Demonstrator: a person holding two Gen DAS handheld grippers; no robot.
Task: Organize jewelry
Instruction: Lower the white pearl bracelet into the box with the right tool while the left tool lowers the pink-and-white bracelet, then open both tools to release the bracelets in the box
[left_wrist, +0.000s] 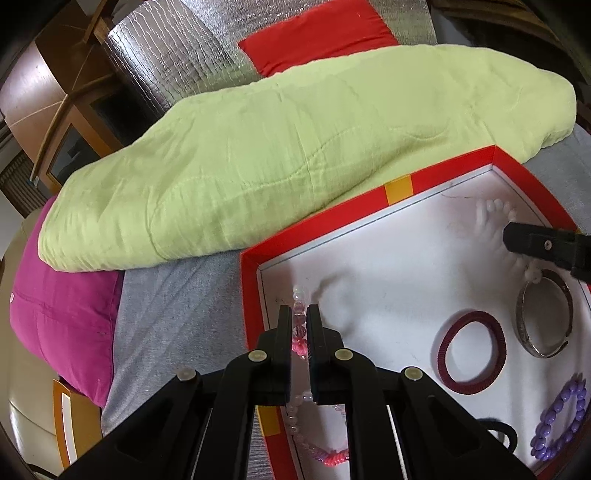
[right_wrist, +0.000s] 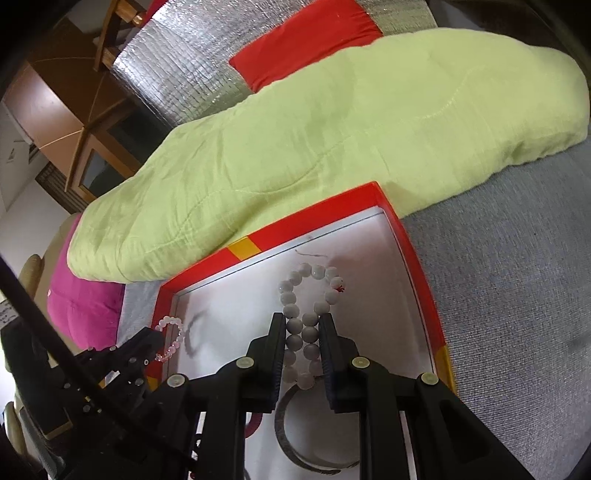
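Observation:
A red-rimmed box (left_wrist: 454, 170) with a white lining (left_wrist: 399, 266) lies on the bed. My left gripper (left_wrist: 298, 314) is shut on a pink clear bead bracelet (left_wrist: 299, 332) at the box's left edge; the bracelet also shows in the right wrist view (right_wrist: 170, 338). My right gripper (right_wrist: 303, 321) is shut on a white bead bracelet (right_wrist: 308, 295), squeezed into a figure-eight over the lining (right_wrist: 229, 306). In the box lie a maroon hair band (left_wrist: 471, 356), a silver bangle (left_wrist: 545, 314), a purple bead bracelet (left_wrist: 561, 421) and a second pink bracelet (left_wrist: 317, 446).
A light green quilt (left_wrist: 295, 147) lies just behind the box. A magenta pillow (left_wrist: 62, 317) is at the left, a red pillow (left_wrist: 317, 33) at the back. Grey sheet (right_wrist: 517, 295) spreads right of the box. Wooden furniture (left_wrist: 55, 92) stands far left.

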